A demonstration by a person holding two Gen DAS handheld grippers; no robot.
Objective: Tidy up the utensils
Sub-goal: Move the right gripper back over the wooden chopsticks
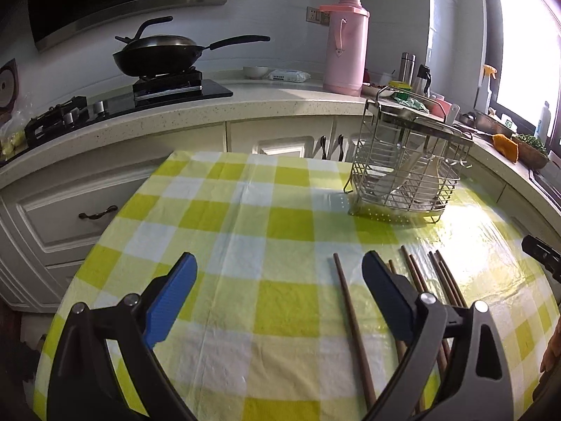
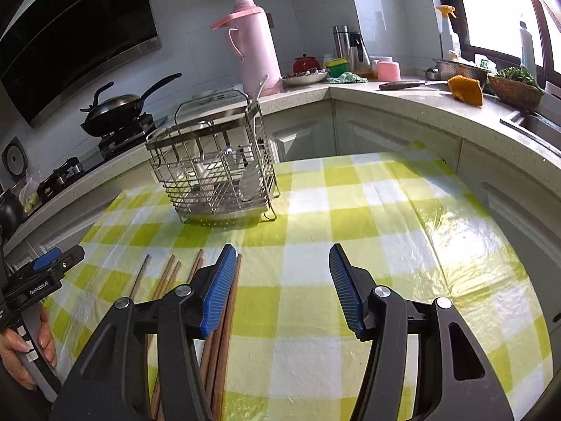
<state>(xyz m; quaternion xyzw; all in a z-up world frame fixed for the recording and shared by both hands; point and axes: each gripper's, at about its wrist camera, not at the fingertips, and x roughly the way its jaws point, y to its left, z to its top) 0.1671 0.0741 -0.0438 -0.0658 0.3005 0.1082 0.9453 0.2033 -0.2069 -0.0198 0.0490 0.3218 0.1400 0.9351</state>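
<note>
Several brown chopsticks [image 1: 415, 277] lie side by side on the yellow-checked tablecloth [image 1: 245, 231]. One single chopstick [image 1: 350, 322] lies apart, just inside my left gripper's right finger. My left gripper [image 1: 278, 263] hovers over the cloth, open wide and holding nothing. A wire utensil rack [image 1: 410, 168] stands at the far right of the table with white spoons inside. In the right wrist view the rack [image 2: 217, 175] stands ahead to the left. My right gripper [image 2: 283, 256] is open and empty, and its left finger overlaps the chopsticks [image 2: 161, 280]. The left gripper [image 2: 42, 277] shows at the left edge.
A curved counter [image 1: 196, 112] and cabinets wrap behind the table. On it are a wok on a stove [image 1: 157, 52], a pink thermos [image 1: 345, 45], flasks, an orange cloth [image 2: 464, 87], a knife [image 2: 403, 85] and a basket of greens [image 2: 515, 86]. A hand [image 2: 21, 351] holds the left gripper.
</note>
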